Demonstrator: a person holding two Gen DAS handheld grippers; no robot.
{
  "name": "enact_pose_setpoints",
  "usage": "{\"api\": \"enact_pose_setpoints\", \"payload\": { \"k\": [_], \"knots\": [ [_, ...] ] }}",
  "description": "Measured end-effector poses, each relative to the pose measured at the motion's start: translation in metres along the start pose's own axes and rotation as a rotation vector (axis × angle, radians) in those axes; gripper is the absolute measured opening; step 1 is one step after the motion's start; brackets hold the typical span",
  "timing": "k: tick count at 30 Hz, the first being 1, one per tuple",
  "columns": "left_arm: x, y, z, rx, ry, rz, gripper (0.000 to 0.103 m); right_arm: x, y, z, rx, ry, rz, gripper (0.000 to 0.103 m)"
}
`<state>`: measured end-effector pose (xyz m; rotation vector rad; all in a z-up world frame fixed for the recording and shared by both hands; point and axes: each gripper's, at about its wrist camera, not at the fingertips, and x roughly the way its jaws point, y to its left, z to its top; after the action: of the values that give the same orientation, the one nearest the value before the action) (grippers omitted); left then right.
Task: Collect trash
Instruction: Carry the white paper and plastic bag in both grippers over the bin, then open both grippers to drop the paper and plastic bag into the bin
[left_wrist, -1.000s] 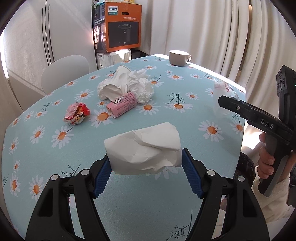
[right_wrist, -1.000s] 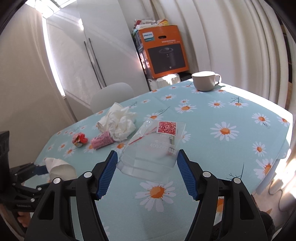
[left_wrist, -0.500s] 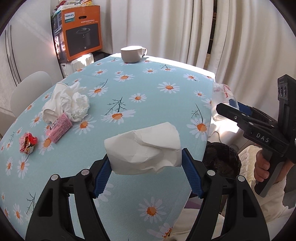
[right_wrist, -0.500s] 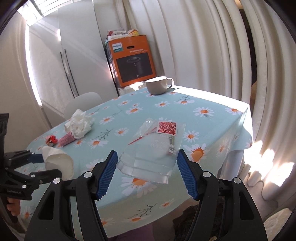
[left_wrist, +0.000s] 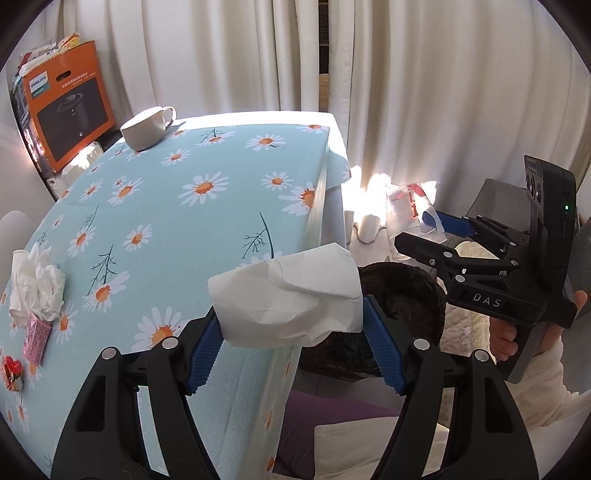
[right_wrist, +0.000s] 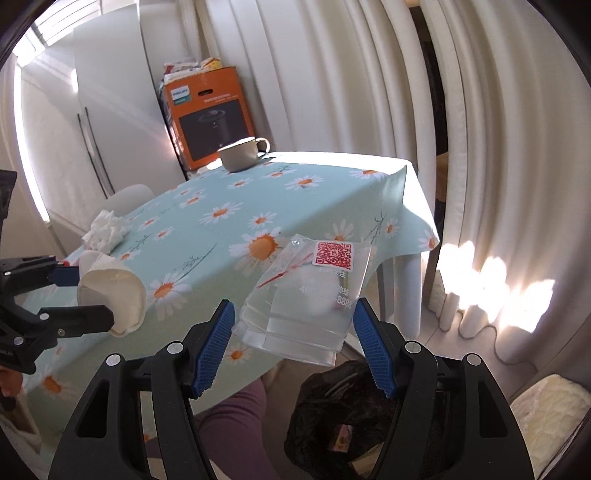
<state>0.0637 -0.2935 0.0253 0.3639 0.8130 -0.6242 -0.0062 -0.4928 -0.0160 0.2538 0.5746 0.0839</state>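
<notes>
My left gripper is shut on a crumpled white paper, held past the edge of the daisy-cloth table. My right gripper is shut on a clear plastic bag with a red QR sticker. Both hang above an open black trash bag on the floor by the table's corner. In the left wrist view the right gripper sits at the right, beyond the black trash bag. A white tissue pile, a pink wrapper and a red wrapper lie on the table.
A white cup stands at the table's far end, with an orange box behind it. Cream curtains hang close on the right. A purple-clad leg and a cushioned seat flank the trash bag.
Both grippers have swung from over the tabletop to beyond its right edge and lower, bringing the black bag into view. Both grips are unchanged.
</notes>
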Motion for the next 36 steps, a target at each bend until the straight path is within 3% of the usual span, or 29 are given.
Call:
{"api": "enact_pose_setpoints", "payload": {
  "k": [11, 22, 24, 25, 26, 36],
  "knots": [
    [0.056, -0.058, 0.025, 0.181, 0.132, -0.094, 0.072, 0.019, -0.059, -0.044, 0.08, 0.127, -0.098, 0.062],
    [0.09, -0.088, 0.042, 0.244, 0.145, -0.151, 0.073, 0.039, -0.09, -0.075, 0.136, 0.215, -0.151, 0.063],
    [0.09, -0.09, 0.043, 0.249, 0.131, -0.143, 0.085, 0.039, -0.093, -0.079, 0.137, 0.219, -0.162, 0.068],
    [0.089, -0.089, 0.044, 0.244, 0.121, -0.143, 0.089, 0.038, -0.094, -0.08, 0.137, 0.224, -0.176, 0.088],
    [0.088, -0.087, 0.044, 0.238, 0.112, -0.147, 0.089, 0.035, -0.097, -0.081, 0.144, 0.218, -0.2, 0.092],
    [0.073, -0.069, 0.038, 0.193, 0.091, -0.124, 0.094, 0.028, -0.112, -0.08, 0.192, 0.199, -0.237, 0.091]
  ]
}}
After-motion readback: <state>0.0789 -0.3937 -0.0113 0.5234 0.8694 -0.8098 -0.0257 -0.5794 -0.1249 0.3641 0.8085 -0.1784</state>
